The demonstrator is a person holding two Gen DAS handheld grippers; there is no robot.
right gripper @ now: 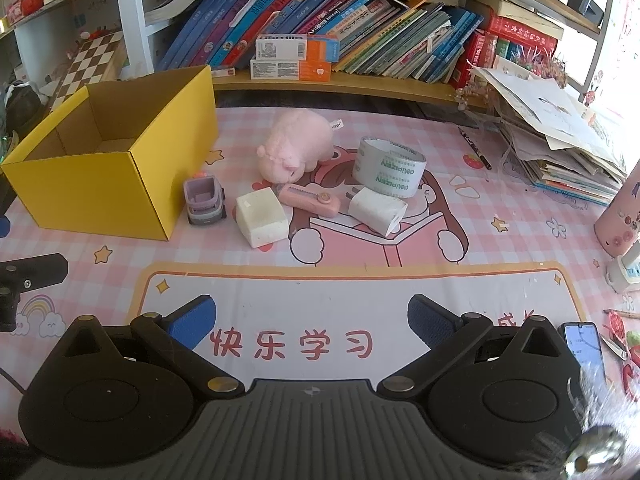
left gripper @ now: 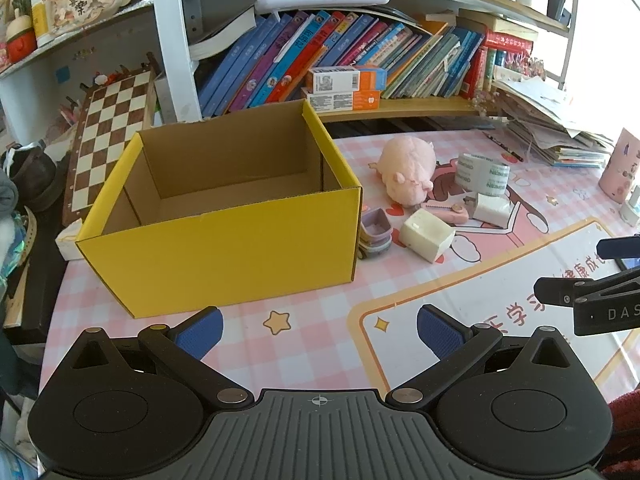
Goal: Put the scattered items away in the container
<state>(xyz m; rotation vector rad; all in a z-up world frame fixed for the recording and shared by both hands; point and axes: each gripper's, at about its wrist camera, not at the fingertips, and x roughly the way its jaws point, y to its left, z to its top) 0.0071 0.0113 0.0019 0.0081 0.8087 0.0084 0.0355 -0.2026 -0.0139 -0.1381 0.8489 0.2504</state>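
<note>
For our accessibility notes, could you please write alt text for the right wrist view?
An open gripper hovers over a pink desk mat, facing an empty yellow box at left and scattered items beside it: toy truck, white block, pink plush, tape roll, charger and pink cutter.

Each gripper is built of matte black plastic. The left gripper [left gripper: 320,330] has two blue, finely textured finger pads [left gripper: 202,330] carried on black link arms, which pivot on round silver pins. Behind the arms sit two rounded black housings, each with a shallow circular disc on top and a triangular cut-out near its tip. Between them lies a grey ribbed plate with a small crosshair mark. The right gripper [right gripper: 312,320] has the same build: blue pads [right gripper: 194,320], silver pins, ribbed plate. Seen from the left camera, its side bears screws and white letters "DAS".
</note>
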